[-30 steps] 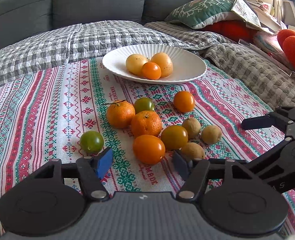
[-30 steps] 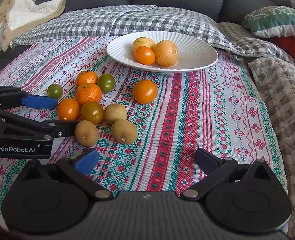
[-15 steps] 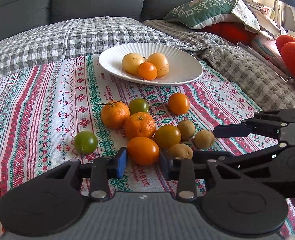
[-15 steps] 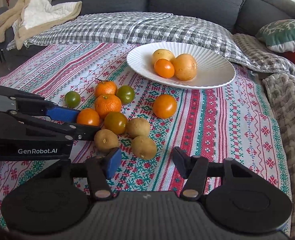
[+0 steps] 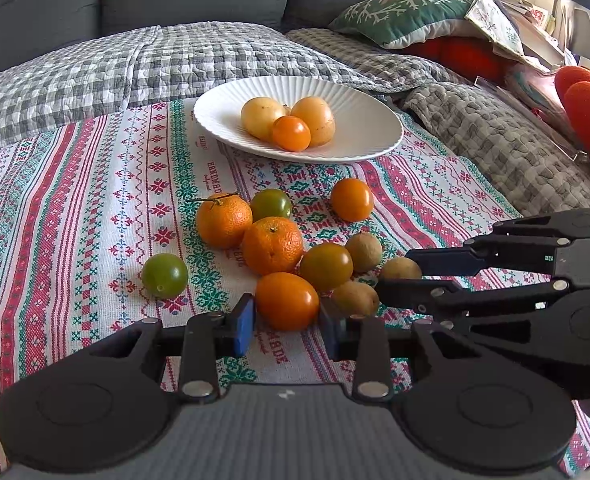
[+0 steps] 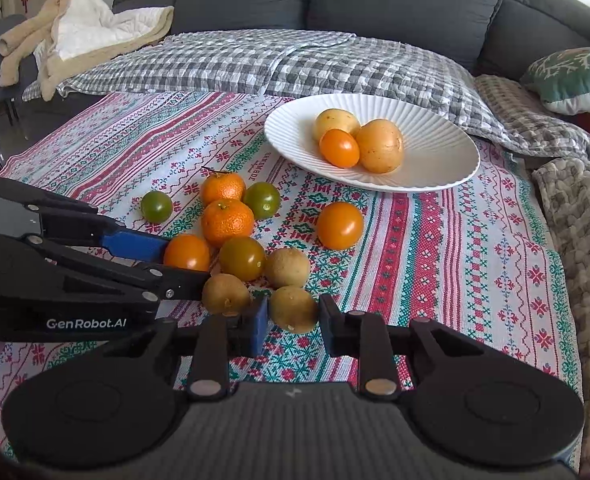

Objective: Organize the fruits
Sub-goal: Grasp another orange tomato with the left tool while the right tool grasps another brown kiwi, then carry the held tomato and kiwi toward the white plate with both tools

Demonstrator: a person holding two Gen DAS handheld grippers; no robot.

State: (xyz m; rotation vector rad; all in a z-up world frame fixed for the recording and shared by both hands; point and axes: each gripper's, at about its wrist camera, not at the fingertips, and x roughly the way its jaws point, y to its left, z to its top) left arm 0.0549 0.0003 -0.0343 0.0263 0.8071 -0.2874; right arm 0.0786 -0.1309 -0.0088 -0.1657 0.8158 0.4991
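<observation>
We've got the left gripper point(image 5: 286, 322) clamped on an orange tomato point(image 5: 286, 301), and the right gripper point(image 6: 293, 322) clamped on a small brown fruit point(image 6: 293, 309) at the near edge of the pile. The rest of the fruit is bunched up just ahead of both. The white plate point(image 6: 443, 152) sits further ahead, with open patterned cloth point(image 6: 455, 248) to the right of the right gripper. The left gripper's side reads "GenRobot.AI" point(image 6: 86, 323).
</observation>
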